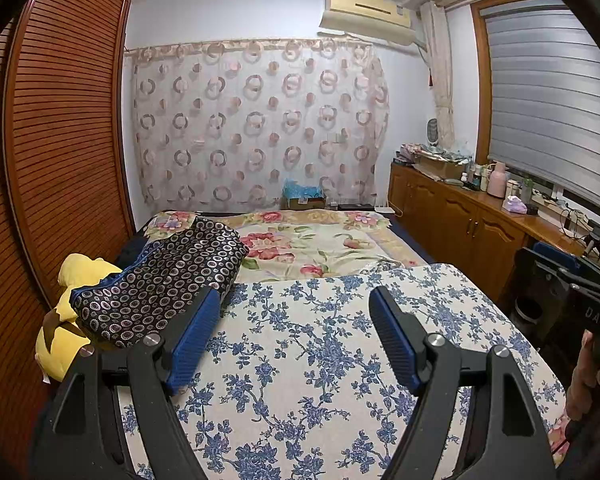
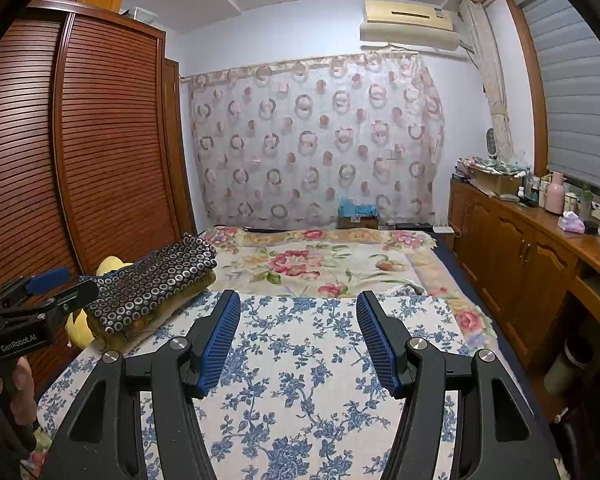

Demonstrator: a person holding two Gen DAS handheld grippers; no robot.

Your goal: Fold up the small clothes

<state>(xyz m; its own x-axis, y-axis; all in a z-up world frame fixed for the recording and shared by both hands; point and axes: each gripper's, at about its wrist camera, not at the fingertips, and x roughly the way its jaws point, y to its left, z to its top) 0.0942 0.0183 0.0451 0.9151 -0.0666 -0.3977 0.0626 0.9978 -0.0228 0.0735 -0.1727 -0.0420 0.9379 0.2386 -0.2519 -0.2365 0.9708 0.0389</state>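
Left of both tools, folded garment (image 2: 152,284) lies lengthwise.

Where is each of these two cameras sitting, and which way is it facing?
Left wrist: on the left gripper, facing down the bed; own open fingers, the right gripper and a hand show.
Right wrist: on the right gripper, facing likewise; own open fingers, left gripper.
Shared: blue-flowered cloth, ring-patterned garment, curtain.

Black left gripper (image 1: 294,304) and right gripper (image 2: 298,306), ribbed blue pads, silver screws.
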